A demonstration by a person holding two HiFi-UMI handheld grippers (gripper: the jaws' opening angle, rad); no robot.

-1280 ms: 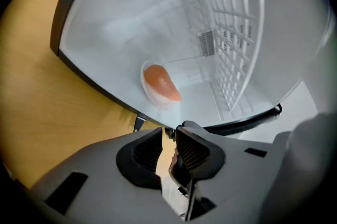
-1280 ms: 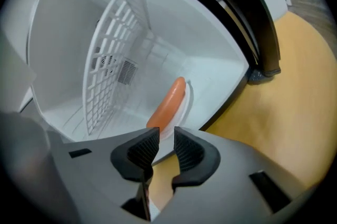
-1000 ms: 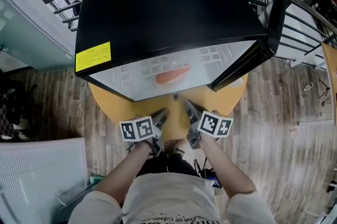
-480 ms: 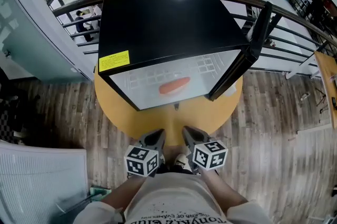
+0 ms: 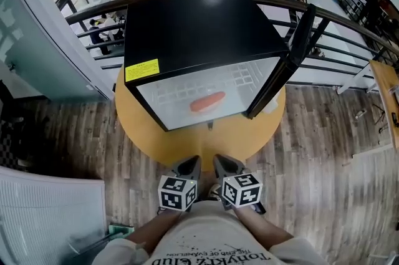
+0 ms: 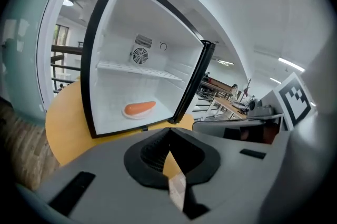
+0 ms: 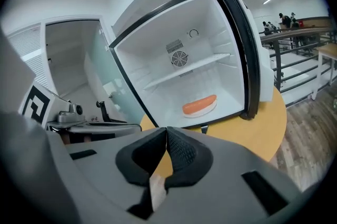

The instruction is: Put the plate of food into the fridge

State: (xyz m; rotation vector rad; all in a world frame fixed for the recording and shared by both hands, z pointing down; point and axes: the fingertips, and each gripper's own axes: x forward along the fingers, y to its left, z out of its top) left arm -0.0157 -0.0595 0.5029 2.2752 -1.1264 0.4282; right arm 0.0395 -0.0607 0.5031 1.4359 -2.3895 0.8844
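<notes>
Black fridge (image 5: 193, 27), one, on round yellow counter (image 5: 149, 139); door (image 5: 288, 58) open at the right. Plate of food (image 5: 207, 102): on the fridge floor, below the shelf (image 6: 137, 69), well inside. Left gripper (image 5: 189, 164) and right gripper (image 5: 223, 163): jaws pressed together, nothing held, close to the person (image 5: 206, 239). Placement looks done. Likely remainder is the door: push its outer face steadily, jaws kept closed, without shoving the fridge.
</notes>
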